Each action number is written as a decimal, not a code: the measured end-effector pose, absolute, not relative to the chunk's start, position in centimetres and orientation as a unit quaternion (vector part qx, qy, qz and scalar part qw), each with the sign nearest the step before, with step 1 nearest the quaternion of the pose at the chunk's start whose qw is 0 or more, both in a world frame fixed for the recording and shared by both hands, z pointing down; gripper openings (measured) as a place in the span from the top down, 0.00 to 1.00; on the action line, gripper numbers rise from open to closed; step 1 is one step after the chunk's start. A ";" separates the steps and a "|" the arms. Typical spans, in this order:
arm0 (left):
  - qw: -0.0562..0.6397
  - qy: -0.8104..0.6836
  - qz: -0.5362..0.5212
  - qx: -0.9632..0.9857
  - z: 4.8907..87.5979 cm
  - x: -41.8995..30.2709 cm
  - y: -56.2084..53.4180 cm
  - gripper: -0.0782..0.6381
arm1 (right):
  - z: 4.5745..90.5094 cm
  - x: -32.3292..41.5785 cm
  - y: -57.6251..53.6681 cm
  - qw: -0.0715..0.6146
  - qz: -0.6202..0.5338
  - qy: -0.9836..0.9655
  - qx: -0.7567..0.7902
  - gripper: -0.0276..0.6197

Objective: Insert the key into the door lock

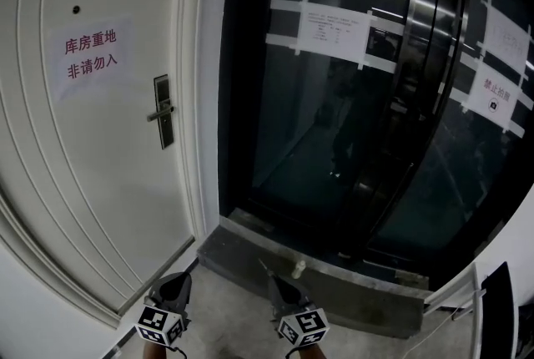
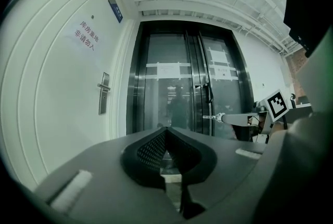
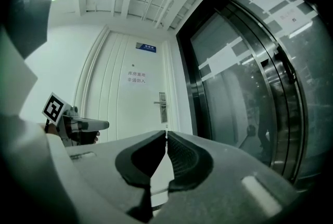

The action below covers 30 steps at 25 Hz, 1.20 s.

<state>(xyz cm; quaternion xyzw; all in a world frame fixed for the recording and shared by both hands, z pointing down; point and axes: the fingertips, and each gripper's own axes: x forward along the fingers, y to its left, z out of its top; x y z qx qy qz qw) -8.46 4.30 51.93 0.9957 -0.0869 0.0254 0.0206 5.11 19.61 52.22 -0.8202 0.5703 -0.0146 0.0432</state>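
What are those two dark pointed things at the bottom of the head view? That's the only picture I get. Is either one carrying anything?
Observer: They are hand-held grippers. The left gripper view shows a small key sticking out past the tip of the right gripper, whose jaws are shut on it.
Operator: And the left one?
Observer: Its own view shows the left gripper with jaws together and nothing between them.
Operator: Is there anything above the door sign?
Observer: Yes. A small blue plate sits higher up than the sign, and your view cuts it off.
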 end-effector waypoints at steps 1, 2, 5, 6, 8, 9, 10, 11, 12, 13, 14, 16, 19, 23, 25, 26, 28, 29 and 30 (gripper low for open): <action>0.016 -0.090 0.024 0.995 52.0 -8.1 4.0 0.89 | 52.3 5.7 19.3 0.046 -0.017 0.572 -0.819 0.94; 0.011 -0.094 0.023 0.995 52.0 -7.7 3.6 0.89 | 52.4 6.1 19.0 0.048 -0.019 0.573 -0.818 0.94; 0.007 -0.098 0.027 0.995 52.2 -6.7 2.9 0.89 | 52.8 7.3 18.1 0.049 -0.025 0.578 -0.815 0.94; 0.008 -0.099 0.029 0.995 52.3 -6.4 2.7 0.89 | 53.0 7.6 17.9 0.050 -0.027 0.578 -0.814 0.94; 0.009 -0.101 0.030 0.994 52.6 -5.8 2.2 0.89 | 53.2 8.3 17.3 0.050 -0.028 0.579 -0.813 0.94; 0.010 -0.102 0.031 0.994 52.7 -5.5 1.8 0.89 | 53.3 8.5 16.9 0.049 -0.029 0.580 -0.812 0.94; 0.011 -0.103 0.031 0.994 52.8 -5.2 1.5 0.89 | 53.4 8.8 16.5 0.048 -0.030 0.582 -0.811 0.94; 0.011 -0.105 0.031 0.994 52.9 -4.9 1.1 0.89 | 53.5 9.1 16.0 0.046 -0.031 0.584 -0.810 0.94; 0.012 -0.106 0.032 0.994 53.0 -4.6 0.7 0.89 | 53.6 9.5 15.5 0.045 -0.031 0.586 -0.809 0.94; 0.015 -0.107 0.033 0.994 53.1 -4.2 0.2 0.89 | 53.7 9.9 14.9 0.044 -0.032 0.587 -0.808 0.94; 0.018 -0.107 0.034 0.994 53.2 -3.8 -0.3 0.89 | 53.8 10.4 14.3 0.043 -0.032 0.588 -0.807 0.94; 0.018 -0.110 0.032 0.993 53.4 -2.9 -1.7 0.89 | 54.0 11.4 12.7 0.040 -0.032 0.592 -0.805 0.94; 0.013 -0.121 0.022 0.992 53.3 -1.6 -4.6 0.89 | 54.1 12.9 9.6 0.040 -0.027 0.602 -0.797 0.94; 0.018 -0.140 0.024 0.990 53.9 -0.1 -8.3 0.89 | 54.5 14.7 5.1 0.044 -0.033 0.618 -0.784 0.94; 0.019 -0.153 0.023 0.988 53.8 0.5 -10.4 0.89 | 54.3 15.4 2.5 0.040 -0.029 0.631 -0.774 0.94; 0.019 -0.158 0.022 0.987 53.7 0.8 -11.5 0.89 | 54.2 15.8 1.2 0.038 -0.026 0.636 -0.770 0.94; 0.020 -0.165 0.023 0.986 53.6 1.5 -13.5 0.89 | 54.0 16.6 -1.2 0.034 -0.024 0.644 -0.764 0.94; 0.020 -0.168 0.024 0.985 53.6 1.8 -14.4 0.89 | 53.9 17.0 -2.3 0.035 -0.025 0.647 -0.761 0.94; 0.020 -0.171 0.025 0.985 53.6 2.1 -15.4 0.89 | 53.8 17.4 -3.4 0.036 -0.026 0.650 -0.759 0.94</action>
